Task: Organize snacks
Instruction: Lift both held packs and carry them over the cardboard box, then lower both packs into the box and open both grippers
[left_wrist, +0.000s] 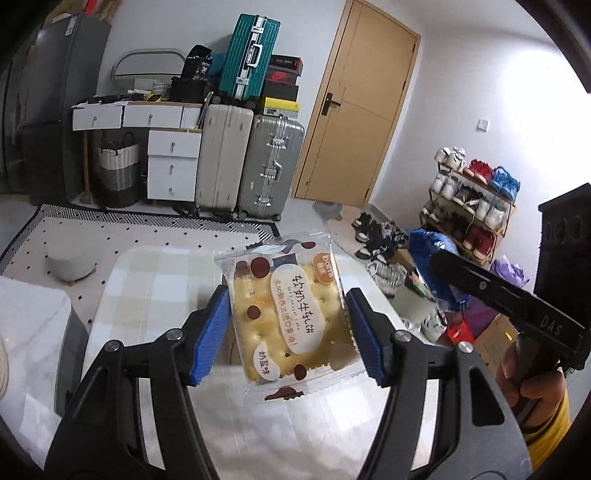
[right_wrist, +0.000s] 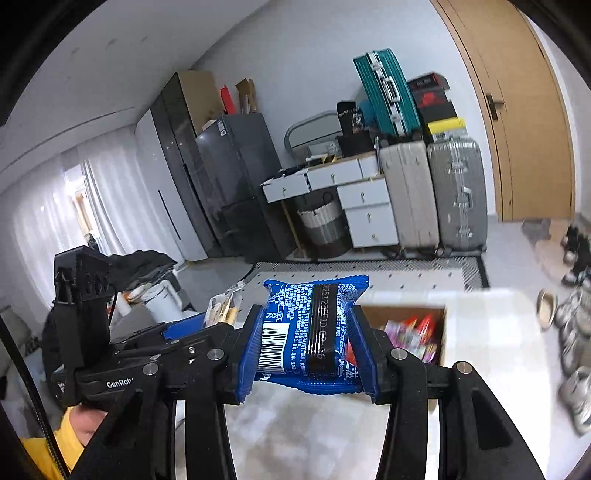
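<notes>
Right up at the lens, the left gripper (left_wrist: 286, 332) has its blue ribbed pads either side of a clear-wrapped cracker packet (left_wrist: 288, 317), spotted brown with a white label. The left pad meets the wrapper's edge; whether the right pad touches it I cannot tell, so the grip is uncertain. The packet hangs above the checked tablecloth (left_wrist: 147, 280). Off to the right, the other tool's black body crosses the view, a blue packet (left_wrist: 430, 251) showing past it.

Over to the right wrist view: at left sits the left tool with the cracker packet (right_wrist: 221, 310) poking out. In the middle, the right gripper (right_wrist: 308, 339) is clamped firmly on the blue packet (right_wrist: 310, 328), barcode side facing the camera, pads pressing both edges. Just behind to the right, an open cardboard box (right_wrist: 441, 332) on the table holds pink and red wrapped snacks (right_wrist: 410, 332).
</notes>
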